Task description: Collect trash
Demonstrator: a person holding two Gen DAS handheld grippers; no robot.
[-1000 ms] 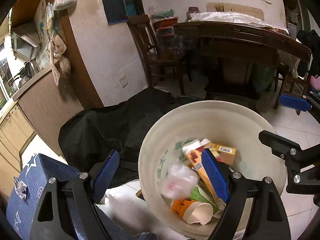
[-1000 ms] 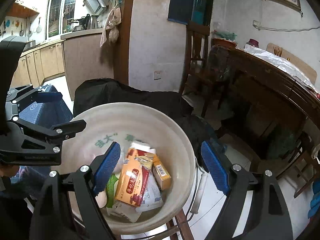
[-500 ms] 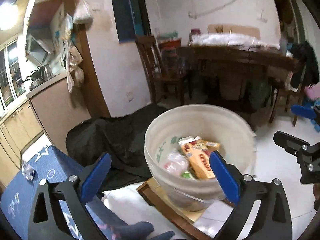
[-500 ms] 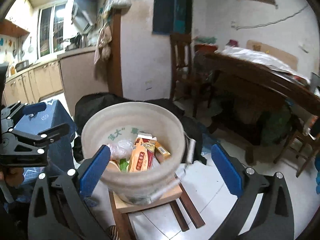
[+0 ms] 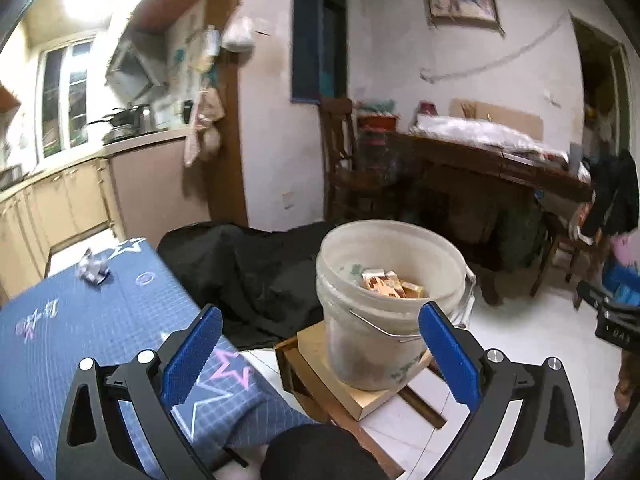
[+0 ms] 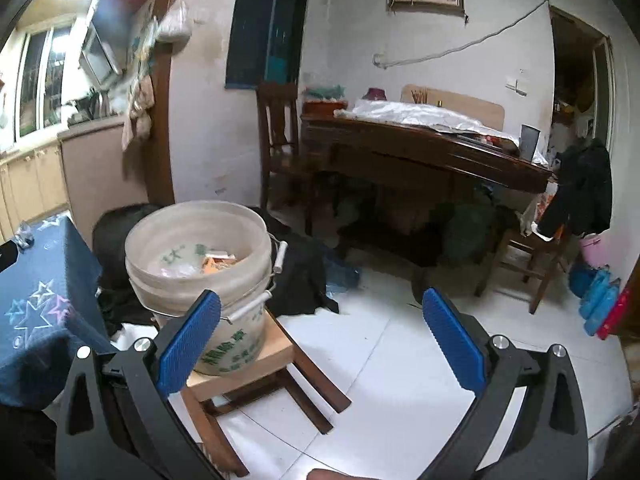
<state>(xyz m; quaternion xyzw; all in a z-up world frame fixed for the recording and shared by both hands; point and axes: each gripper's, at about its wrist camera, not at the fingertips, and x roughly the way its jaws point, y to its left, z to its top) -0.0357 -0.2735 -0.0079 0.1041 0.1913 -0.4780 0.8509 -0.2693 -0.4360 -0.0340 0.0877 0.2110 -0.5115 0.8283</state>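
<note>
A whitish plastic bucket [image 5: 372, 340] stands on a low wooden stool [image 5: 320, 364] and holds cartons and wrappers [image 5: 390, 284]. It also shows in the right wrist view [image 6: 236, 340]. A crumpled grey wrapper [image 5: 93, 270] lies on the blue star-patterned cloth [image 5: 80, 320] at the left. My left gripper [image 5: 320, 354] is open and empty, pulled back and raised in front of the bucket. My right gripper [image 6: 322, 344] is open and empty, to the right of the bucket above the white floor.
A black cloth heap [image 5: 248, 264] lies behind the bucket. A dark wooden table [image 6: 420, 152] and chairs [image 6: 280, 136] stand at the back right. Kitchen cabinets [image 5: 60, 200] line the left wall. White tiled floor [image 6: 400, 380] spreads to the right.
Both grippers have pulled up and back from over the bucket. The bucket now looks smaller and shows from the side, and the blue cloth with the wrapper has come into view.
</note>
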